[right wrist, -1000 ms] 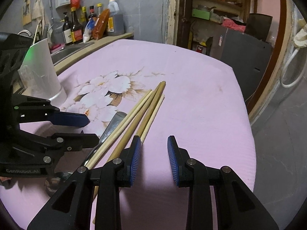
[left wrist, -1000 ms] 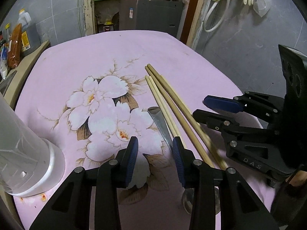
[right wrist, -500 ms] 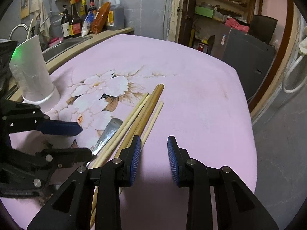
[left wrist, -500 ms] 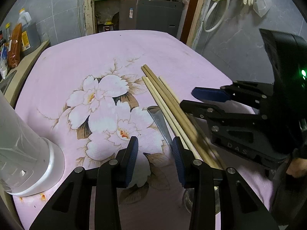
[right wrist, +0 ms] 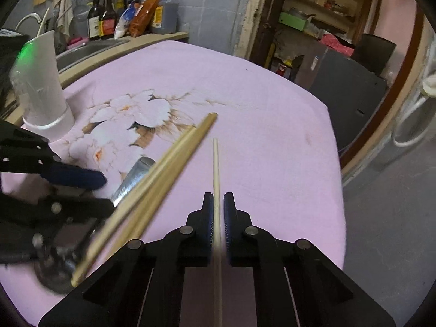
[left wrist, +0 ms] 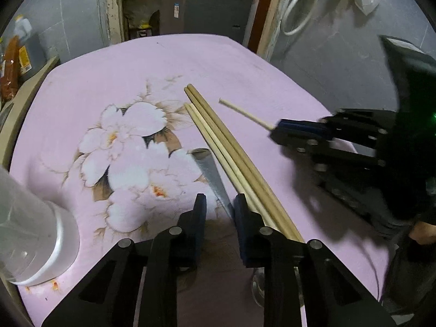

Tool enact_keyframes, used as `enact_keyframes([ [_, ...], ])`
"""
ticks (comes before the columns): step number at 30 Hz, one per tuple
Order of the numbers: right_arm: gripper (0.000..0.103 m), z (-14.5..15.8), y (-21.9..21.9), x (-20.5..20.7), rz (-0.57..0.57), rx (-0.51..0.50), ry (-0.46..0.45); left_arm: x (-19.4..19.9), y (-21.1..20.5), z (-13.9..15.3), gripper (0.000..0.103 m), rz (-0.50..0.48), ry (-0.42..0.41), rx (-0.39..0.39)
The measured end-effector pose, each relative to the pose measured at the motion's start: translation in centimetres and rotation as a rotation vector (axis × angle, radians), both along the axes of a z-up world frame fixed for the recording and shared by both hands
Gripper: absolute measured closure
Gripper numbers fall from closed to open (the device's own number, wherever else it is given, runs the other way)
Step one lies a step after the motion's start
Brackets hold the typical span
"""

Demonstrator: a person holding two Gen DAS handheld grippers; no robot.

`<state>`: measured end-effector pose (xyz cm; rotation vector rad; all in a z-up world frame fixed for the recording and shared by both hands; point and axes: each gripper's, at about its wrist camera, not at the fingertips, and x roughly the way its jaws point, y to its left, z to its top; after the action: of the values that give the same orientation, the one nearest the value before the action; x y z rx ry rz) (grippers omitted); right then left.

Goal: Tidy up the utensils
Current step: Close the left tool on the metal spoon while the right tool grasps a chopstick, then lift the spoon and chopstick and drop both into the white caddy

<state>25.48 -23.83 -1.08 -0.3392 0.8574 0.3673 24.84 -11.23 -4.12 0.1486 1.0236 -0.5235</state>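
Several wooden chopsticks [left wrist: 231,150] lie side by side on the pink flowered tablecloth [left wrist: 109,81], next to a metal spoon handle [left wrist: 212,177]. My right gripper [right wrist: 217,204] is shut on one thin chopstick [right wrist: 215,163] and holds it lifted, apart from the others [right wrist: 169,163]. In the left wrist view that chopstick [left wrist: 245,113] sticks out of the right gripper [left wrist: 275,130]. My left gripper [left wrist: 218,207] is open, low over the spoon handle, with its right finger beside the chopsticks. The spoon bowl [right wrist: 51,272] lies at the near edge.
A white plastic holder cup [left wrist: 30,231] stands at the table's left, also seen in the right wrist view [right wrist: 43,90]. Bottles [right wrist: 130,13] and a sink counter lie beyond the table's far left. A grey cabinet [left wrist: 207,13] stands behind the table.
My right gripper has closed on one thin chopstick and lifted it away from the bundle. My left gripper has narrowed a little around the spoon handle.
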Motion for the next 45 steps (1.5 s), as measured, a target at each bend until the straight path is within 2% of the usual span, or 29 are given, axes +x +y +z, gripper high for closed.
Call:
enact_keyframes([
  [5,0.098,0.3,-2.1,-0.9,-0.042,0.052,0.002,0.7,-1.3,-0.1,0.087,-0.003,-0.010,0.068],
  [9,0.098,0.4,-2.7,-0.9,-0.055,0.084,0.006,1.1,-1.3,-0.1,0.087,-0.004,0.011,0.073],
  [12,0.098,0.3,-2.4,-0.7,-0.061,0.094,0.010,1.3,-1.3,0.0,0.093,0.028,0.014,0.079],
  [19,0.099,0.3,-2.2,-1.0,-0.064,0.095,0.006,0.2,-1.0,-0.1,0.096,0.064,-0.038,0.120],
  [26,0.098,0.3,-2.3,-0.3,-0.066,0.107,0.044,-0.2,1.5,0.2,0.096,0.070,-0.017,0.093],
  [29,0.093,0.3,-1.7,0.8,-0.055,0.093,0.075,0.1,1.5,0.5,0.094,0.047,0.017,0.103],
  [31,0.086,0.3,-1.5,2.0,-0.060,0.099,0.103,0.5,1.6,0.5,0.094,0.039,0.040,0.102],
  [34,0.084,0.0,-1.2,3.4,-0.068,0.108,0.132,1.0,1.9,0.6,0.094,0.041,0.070,0.089],
  [36,0.085,-0.1,-1.2,4.1,-0.070,0.116,0.152,1.4,2.0,0.7,0.095,0.047,0.088,0.077],
  [39,0.098,-0.1,-1.1,4.7,-0.076,0.119,0.184,1.8,1.9,0.9,0.097,0.051,0.108,0.064],
  [41,0.100,0.2,-1.0,4.6,-0.082,0.122,0.188,1.8,2.0,1.0,0.098,0.059,0.106,0.046],
  [43,0.100,0.6,-1.1,3.9,-0.086,0.167,0.183,1.2,2.2,1.2,0.100,0.057,0.089,0.026],
  [45,0.100,1.2,-1.7,2.8,-0.101,0.262,0.157,0.4,2.6,1.4,0.103,0.064,0.081,-0.013],
])
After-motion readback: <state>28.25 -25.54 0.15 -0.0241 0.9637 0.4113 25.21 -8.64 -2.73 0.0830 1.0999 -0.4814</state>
